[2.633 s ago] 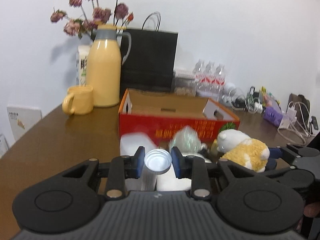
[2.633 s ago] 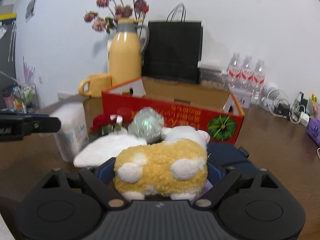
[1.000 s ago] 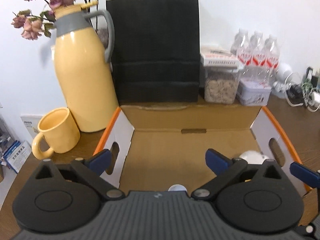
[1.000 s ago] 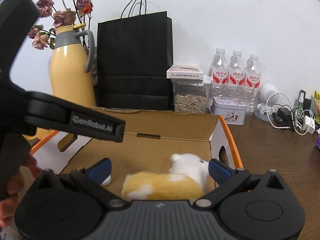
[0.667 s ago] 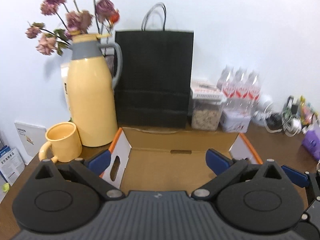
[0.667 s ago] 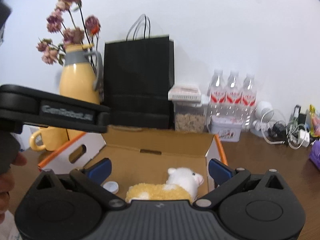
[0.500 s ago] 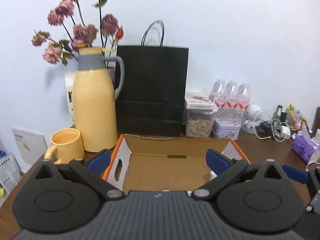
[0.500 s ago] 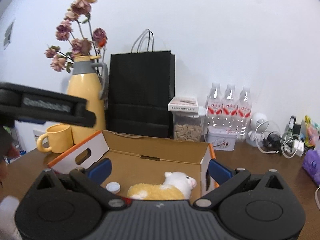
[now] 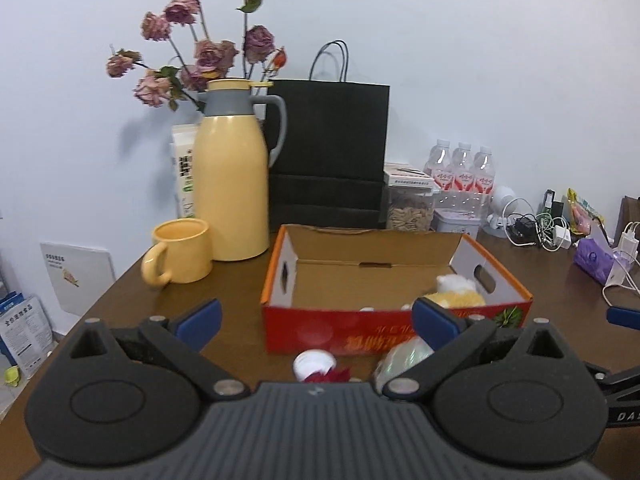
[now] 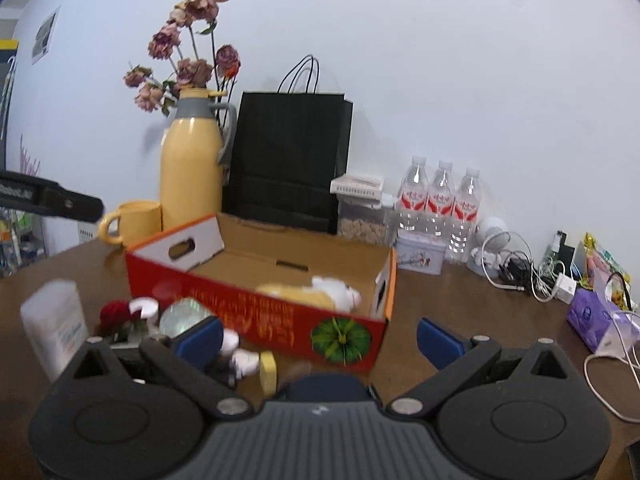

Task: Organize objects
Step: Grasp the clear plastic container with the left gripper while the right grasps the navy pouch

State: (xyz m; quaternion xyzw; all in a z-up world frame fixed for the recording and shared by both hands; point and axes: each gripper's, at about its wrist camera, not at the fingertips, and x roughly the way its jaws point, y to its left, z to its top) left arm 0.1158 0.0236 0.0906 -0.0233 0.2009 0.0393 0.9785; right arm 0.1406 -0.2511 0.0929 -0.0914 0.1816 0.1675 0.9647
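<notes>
At the left of the left wrist view a yellow mug (image 9: pixel 180 251) stands beside a yellow thermos (image 9: pixel 231 184). At centre, the red cardboard box (image 9: pixel 384 330) sits open, its long side running left to right across the frame. The plush sheep (image 9: pixel 456 294) lies in its right end; in the right wrist view its body stretches along the box, white head toward the right. The left gripper (image 9: pixel 316 318) and the right gripper (image 10: pixel 318 338) are both spread wide, holding nothing.
</notes>
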